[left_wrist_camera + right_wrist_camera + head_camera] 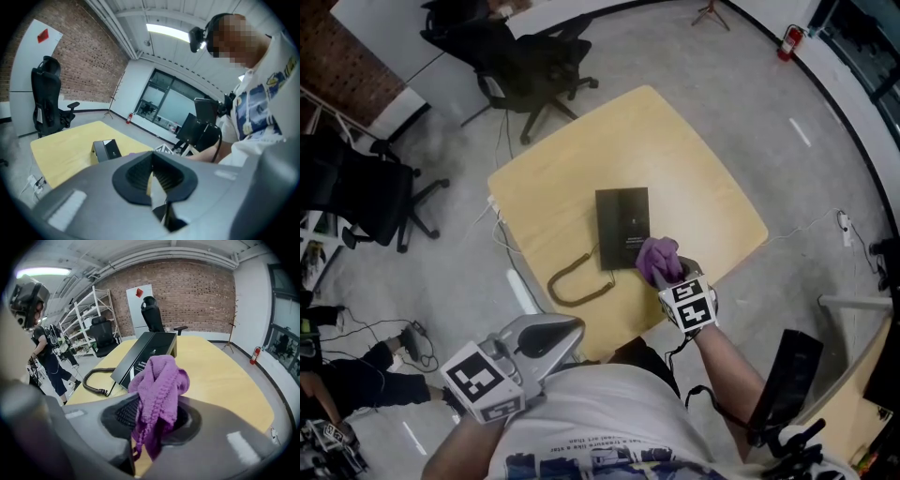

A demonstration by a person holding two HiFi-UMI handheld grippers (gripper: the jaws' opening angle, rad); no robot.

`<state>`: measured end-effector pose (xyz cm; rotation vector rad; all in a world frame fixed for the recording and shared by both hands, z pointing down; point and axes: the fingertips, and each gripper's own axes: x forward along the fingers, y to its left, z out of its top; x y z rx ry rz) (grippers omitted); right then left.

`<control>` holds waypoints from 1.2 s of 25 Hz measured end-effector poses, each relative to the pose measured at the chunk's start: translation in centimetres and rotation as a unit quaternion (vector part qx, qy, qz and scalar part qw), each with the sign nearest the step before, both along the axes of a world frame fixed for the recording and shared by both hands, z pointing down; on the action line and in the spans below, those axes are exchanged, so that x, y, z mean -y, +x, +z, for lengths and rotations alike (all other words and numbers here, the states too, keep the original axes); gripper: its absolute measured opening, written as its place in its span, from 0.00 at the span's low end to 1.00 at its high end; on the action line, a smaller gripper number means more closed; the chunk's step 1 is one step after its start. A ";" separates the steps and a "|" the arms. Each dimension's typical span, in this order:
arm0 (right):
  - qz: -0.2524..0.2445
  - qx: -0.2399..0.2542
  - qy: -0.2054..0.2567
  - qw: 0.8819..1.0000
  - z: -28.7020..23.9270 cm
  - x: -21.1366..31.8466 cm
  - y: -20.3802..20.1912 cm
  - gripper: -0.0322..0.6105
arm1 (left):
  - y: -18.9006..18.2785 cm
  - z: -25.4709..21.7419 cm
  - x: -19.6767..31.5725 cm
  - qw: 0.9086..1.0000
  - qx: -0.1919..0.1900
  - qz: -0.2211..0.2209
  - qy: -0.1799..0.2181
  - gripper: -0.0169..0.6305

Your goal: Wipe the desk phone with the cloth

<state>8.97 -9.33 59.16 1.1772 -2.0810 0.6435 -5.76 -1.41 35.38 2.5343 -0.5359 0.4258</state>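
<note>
Right gripper (154, 423) jaws clamped on the purple cloth (159, 380); cloth is bunched and sticks up out of the jaws, loose tail hanging below. In the head view the wad sits at the near right corner of the desk phone (622, 228), touching or just above it, can't tell which. Phone is a dark flat slab lying mid-desk (703, 178), coiled cord (574, 281) looping off its near left side. Left gripper (551, 336) jaws narrow, nearly together, nothing between, held by the person's torso, well apart from the phone. Step in hand, judged: start of the wiping pass. To do it well: firm squeeze so the cloth doesn't slip, tilt so the wad, not the jaw tips, meets the surface, light pressure, overlapping lengthwise strokes from near edge to far. Phone looks unpinned and may slide; left gripper could steady its left edge. Steer clear of the cord, snag risk
</note>
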 end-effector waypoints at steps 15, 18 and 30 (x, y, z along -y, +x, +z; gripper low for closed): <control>-0.023 0.019 0.022 0.999 -4.9 2.3 3.9 0.22 | 0.2 0.4 0.6 1.000 -0.008 -0.011 -0.007 0.04; -0.035 0.034 0.065 0.997 -8.5 6.0 4.7 0.22 | 0.3 0.5 1.1 1.000 -0.008 -0.016 -0.010 0.04; -0.183 0.098 0.112 0.972 -13.6 17.2 0.2 0.22 | -0.7 1.4 1.7 0.997 0.007 -0.071 -0.027 0.04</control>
